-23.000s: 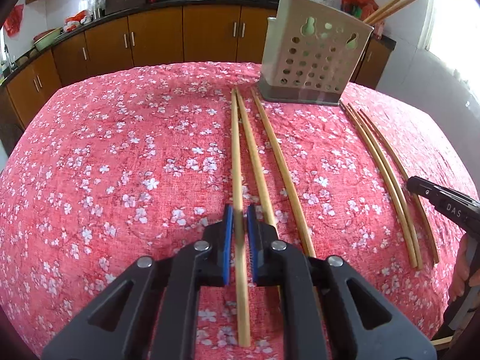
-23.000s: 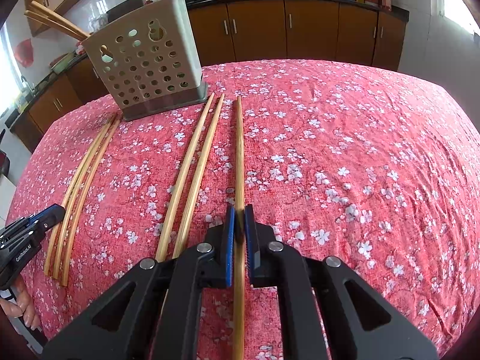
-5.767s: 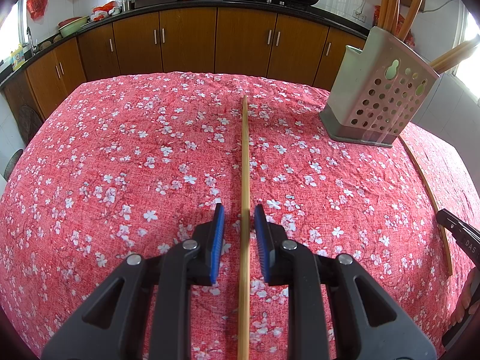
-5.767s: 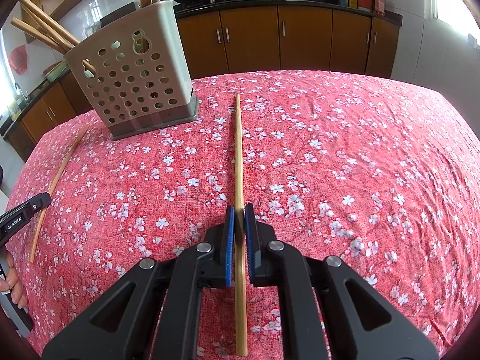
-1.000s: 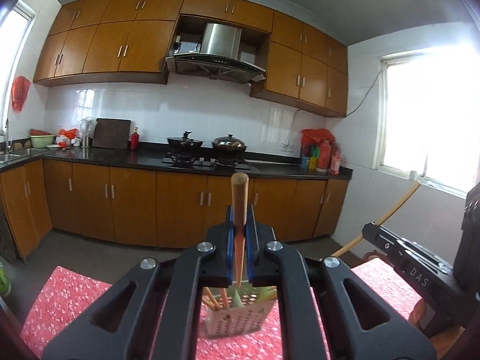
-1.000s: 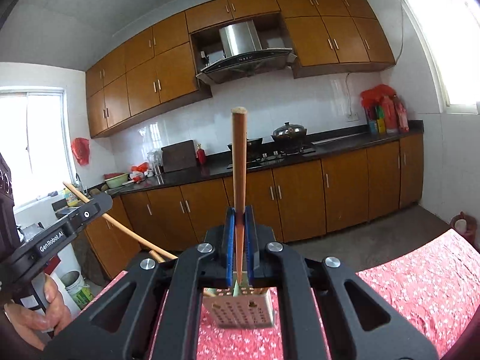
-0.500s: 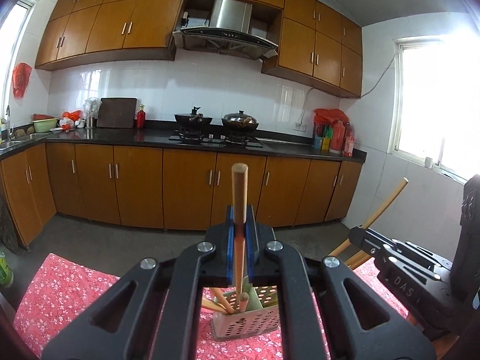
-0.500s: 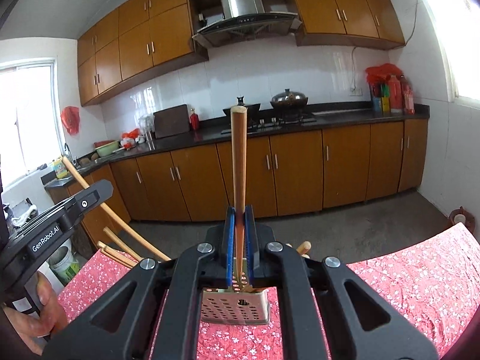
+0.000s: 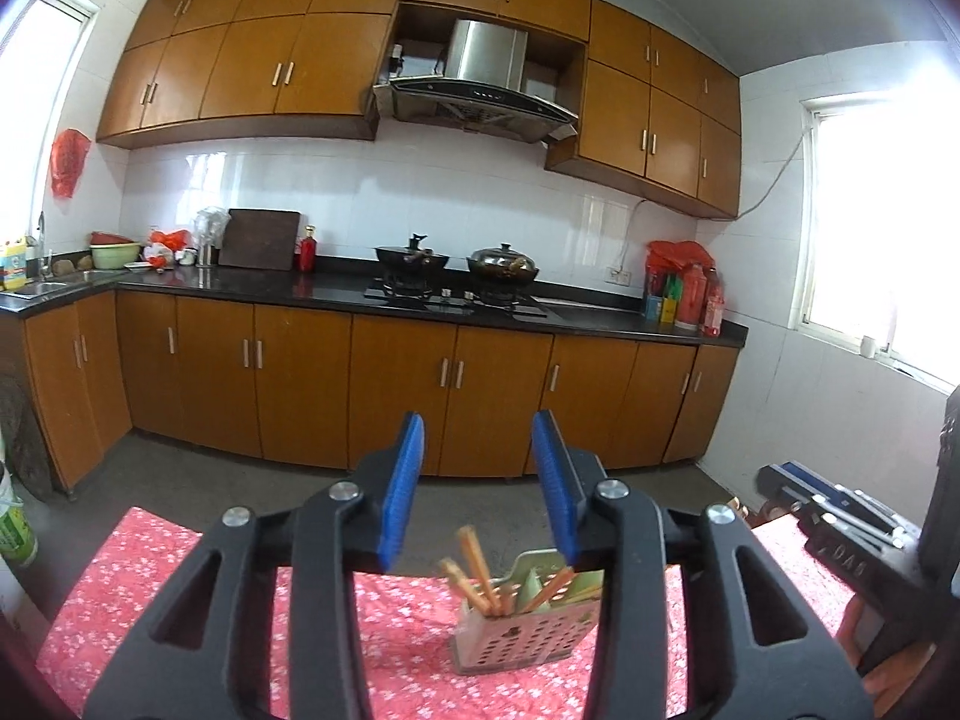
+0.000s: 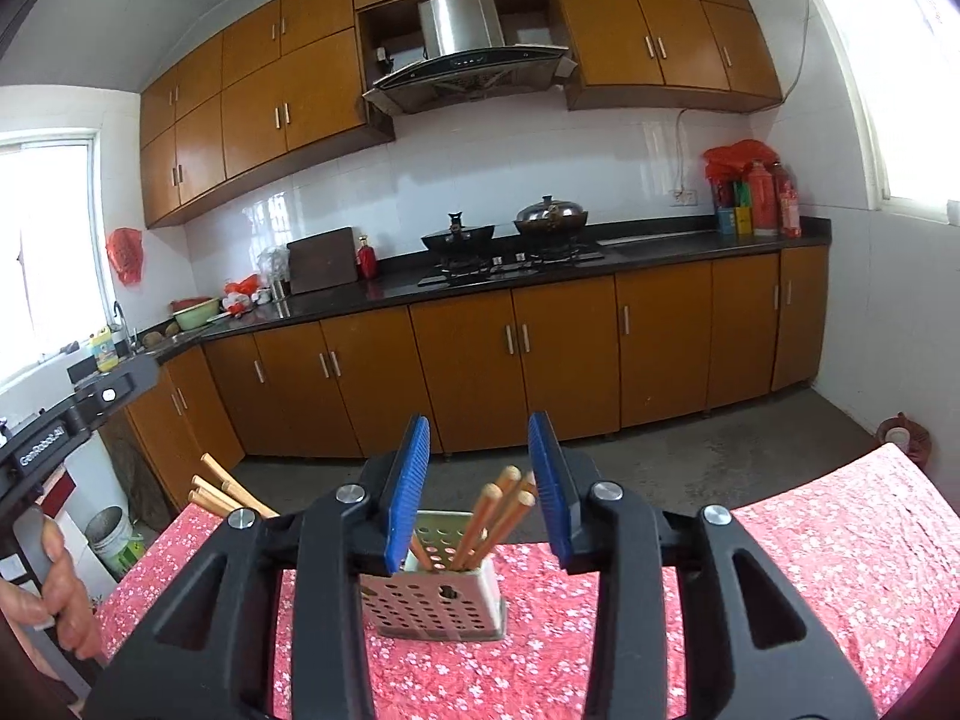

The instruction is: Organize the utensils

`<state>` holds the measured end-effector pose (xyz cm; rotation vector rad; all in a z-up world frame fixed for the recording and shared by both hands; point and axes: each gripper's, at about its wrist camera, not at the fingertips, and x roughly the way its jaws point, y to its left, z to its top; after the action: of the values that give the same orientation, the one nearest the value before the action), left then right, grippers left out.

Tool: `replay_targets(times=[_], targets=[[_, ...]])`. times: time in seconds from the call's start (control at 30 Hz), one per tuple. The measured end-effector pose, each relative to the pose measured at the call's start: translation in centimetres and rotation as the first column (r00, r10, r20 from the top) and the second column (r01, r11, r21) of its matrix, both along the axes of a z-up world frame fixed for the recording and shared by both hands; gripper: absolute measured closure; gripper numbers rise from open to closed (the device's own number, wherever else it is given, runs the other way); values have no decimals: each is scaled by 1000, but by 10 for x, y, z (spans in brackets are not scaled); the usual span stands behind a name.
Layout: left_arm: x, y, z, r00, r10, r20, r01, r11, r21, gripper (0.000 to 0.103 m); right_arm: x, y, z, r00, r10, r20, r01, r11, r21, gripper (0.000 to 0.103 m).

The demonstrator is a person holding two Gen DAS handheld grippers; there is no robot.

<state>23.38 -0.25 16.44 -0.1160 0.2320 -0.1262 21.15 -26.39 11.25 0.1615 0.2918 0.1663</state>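
I see the red floral tablecloth spread over the table, the perforated utensil holder standing near its far edge with the chopsticks upright inside. My left gripper and right gripper hang above it, jaws opening, nothing between them.

Matt perforated plastic is seen in the holder, which is filled with smooth wooden chopsticks. Beneath the holder, floral cloth is spread.

"genrobot.ai" on left tool body.
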Motion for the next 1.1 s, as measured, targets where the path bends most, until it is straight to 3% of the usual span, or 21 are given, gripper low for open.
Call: replay_targets(times=[0.27,0.33,0.4,0.5,0.83,1.1], targets=[[-39,24,-9,999,30,-16,-30,1000,2,43,-25,1,9,1000,-22,19,23,1000,-9,49],[-50,28,-14,999,23,-26,-23,1000,0,33,-36,4,8,999,-25,28,26,1000,-12,38],[-63,30,-20,999,18,-31,-18,1000,1,19,-48,6,6,999,-25,41,26,1000,-6,17],[-83,30,-30,999,12,-33,-12,1000,17,4,-64,7,0,998,-33,58,33,999,4,2],[-144,16,-87,997,71,-31,-65,983,171,4,-107,21,-55,995,-99,-15,98,994,-49,2],[-163,23,-136,989,116,-93,-98,980,171,4,-133,30,-102,994,-98,-38,93,990,-109,2]])
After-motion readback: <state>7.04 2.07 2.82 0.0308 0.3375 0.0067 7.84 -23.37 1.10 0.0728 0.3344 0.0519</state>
